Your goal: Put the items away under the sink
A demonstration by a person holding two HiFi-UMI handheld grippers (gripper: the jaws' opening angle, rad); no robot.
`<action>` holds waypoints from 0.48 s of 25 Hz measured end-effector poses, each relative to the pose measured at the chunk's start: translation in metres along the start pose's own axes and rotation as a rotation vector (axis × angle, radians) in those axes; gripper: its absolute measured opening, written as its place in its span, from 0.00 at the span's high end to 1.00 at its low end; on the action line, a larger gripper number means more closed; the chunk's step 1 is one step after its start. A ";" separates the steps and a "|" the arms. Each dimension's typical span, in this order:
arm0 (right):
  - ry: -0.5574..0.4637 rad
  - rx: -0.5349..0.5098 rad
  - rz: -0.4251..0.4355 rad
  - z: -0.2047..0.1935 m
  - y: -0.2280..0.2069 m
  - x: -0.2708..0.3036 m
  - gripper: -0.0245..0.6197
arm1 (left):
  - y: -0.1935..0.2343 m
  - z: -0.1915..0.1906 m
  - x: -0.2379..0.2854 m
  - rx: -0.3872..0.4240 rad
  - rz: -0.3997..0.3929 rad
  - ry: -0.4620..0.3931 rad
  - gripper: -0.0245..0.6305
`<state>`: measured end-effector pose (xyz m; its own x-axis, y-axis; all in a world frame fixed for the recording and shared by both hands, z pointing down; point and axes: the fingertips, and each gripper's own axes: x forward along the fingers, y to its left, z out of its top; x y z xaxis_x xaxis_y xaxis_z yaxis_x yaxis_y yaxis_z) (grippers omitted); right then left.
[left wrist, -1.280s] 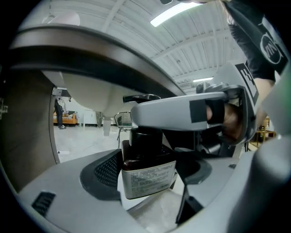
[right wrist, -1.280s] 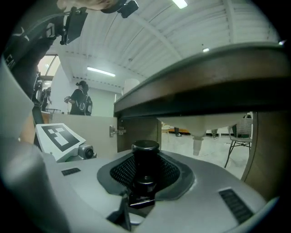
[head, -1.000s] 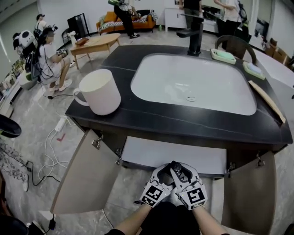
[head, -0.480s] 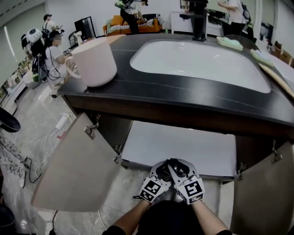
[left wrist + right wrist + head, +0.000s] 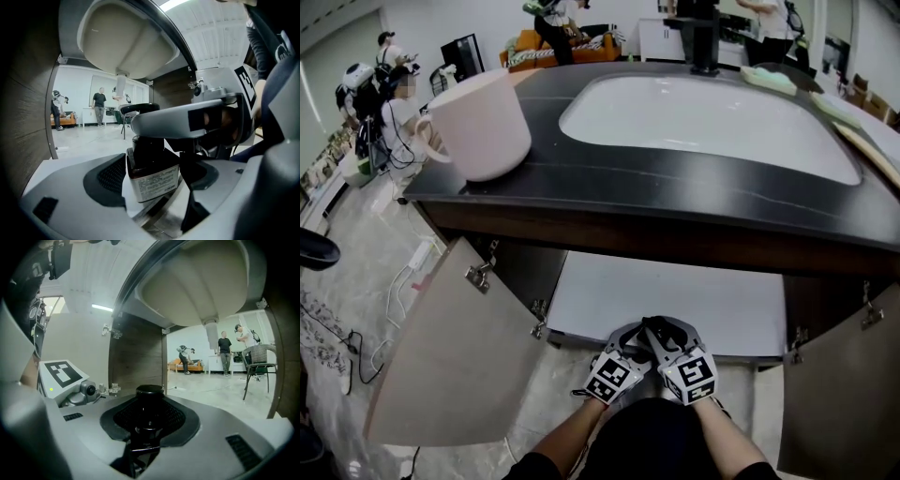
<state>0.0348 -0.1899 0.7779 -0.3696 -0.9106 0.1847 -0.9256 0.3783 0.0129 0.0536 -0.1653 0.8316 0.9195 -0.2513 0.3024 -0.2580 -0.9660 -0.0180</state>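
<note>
Bottle: a small dark bottle [image 5: 152, 174] with a white printed label and a black cap [image 5: 150, 392] is held between both grippers, low and just in front of the open cupboard under the sink [image 5: 703, 112].
Left gripper [image 5: 626, 349]: its jaws are pinched on the bottle's labelled body.
Right gripper [image 5: 671, 345]: its jaws are closed round the cap and neck.
Cupboard: the left door [image 5: 455, 352] is swung wide, and the white shelf [image 5: 675, 300] is exposed just beyond the grippers.
Handling: the bottle is judged light, rigid and smooth, possibly glass and so breakable. It is best gripped across the body; the cap alone might turn.
Counter: a large pale mug [image 5: 478, 117] is seen at the left.
</note>
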 end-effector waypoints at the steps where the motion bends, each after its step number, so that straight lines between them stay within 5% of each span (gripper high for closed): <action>1: 0.004 -0.002 -0.009 -0.002 -0.004 0.003 0.80 | 0.003 0.000 0.000 0.004 0.002 0.002 0.41; 12: -0.003 0.050 -0.056 -0.010 -0.030 0.031 0.80 | 0.031 -0.014 0.001 -0.023 0.055 0.032 0.52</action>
<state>0.0517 -0.2279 0.7929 -0.3178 -0.9305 0.1820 -0.9476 0.3185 -0.0259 0.0427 -0.1942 0.8448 0.8939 -0.3016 0.3317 -0.3151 -0.9489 -0.0135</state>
